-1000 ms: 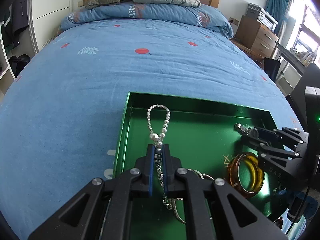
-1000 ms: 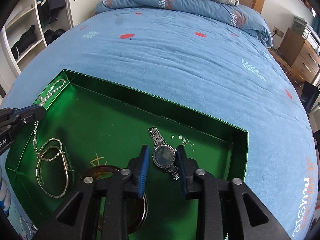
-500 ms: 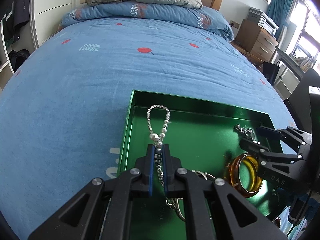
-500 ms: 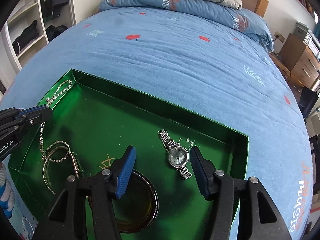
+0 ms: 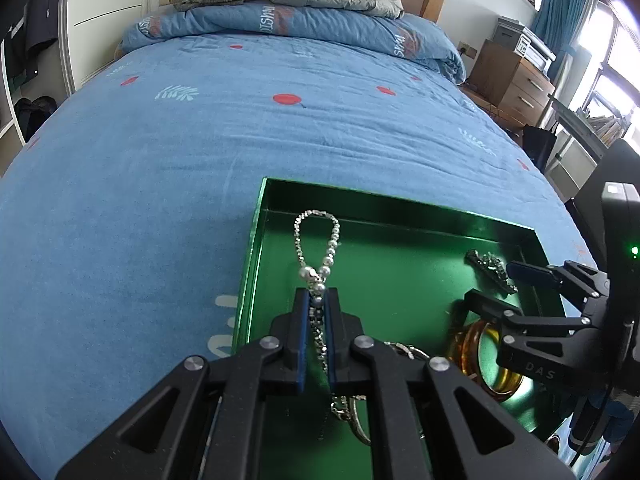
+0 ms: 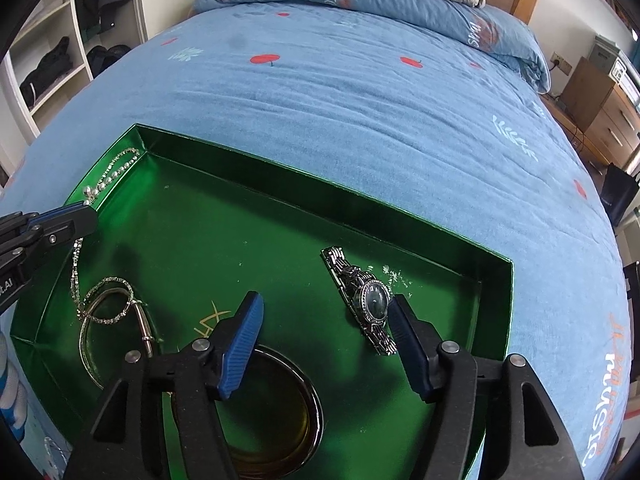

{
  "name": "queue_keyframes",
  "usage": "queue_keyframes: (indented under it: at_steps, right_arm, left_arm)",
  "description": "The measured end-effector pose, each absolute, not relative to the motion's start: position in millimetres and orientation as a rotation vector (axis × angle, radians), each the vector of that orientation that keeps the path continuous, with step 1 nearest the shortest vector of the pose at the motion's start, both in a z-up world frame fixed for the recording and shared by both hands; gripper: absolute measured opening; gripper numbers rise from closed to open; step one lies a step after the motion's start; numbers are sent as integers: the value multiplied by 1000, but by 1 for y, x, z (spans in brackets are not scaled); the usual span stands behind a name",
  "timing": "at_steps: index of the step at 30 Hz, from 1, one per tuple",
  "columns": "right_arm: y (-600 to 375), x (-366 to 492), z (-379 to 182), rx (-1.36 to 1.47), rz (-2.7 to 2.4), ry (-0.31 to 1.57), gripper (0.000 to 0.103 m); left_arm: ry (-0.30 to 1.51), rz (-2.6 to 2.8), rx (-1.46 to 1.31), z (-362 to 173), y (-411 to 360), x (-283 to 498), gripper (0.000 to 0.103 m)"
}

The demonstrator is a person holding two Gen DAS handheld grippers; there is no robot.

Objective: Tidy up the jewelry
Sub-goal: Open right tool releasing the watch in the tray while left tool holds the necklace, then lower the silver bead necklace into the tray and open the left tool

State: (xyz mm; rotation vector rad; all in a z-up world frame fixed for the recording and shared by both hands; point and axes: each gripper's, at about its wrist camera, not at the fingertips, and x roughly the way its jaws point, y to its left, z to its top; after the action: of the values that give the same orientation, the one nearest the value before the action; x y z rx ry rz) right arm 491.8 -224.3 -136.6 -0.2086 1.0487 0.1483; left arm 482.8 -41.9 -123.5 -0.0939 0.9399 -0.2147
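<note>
A green tray sits on the blue bed; the left hand-held gripper is clenched on a beaded necklace, whose loop lies along the tray's left wall toward the far left corner, probably to stretch it out straight; the right hand-held gripper is spread wide, grasping nothing, one finger just beside the watch lying flat near the tray's far right corner; an amber bangle rests by the near edge, kept apart from the chain.

silver watch, pearl chain, amber bangle in green tray
</note>
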Motion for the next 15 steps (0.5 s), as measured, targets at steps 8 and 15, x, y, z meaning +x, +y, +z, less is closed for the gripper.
queue_keyframes:
  at_steps: [8,15]
  right_arm:
    - [-216,485,-138,-243,200,1041,78]
    - [-212,481,-138,-262,234,1045,80]
  left_arm:
    - [972,-202,-80,-134,-44,486,7]
    - [973,-206,-79,-136,-46,484,8]
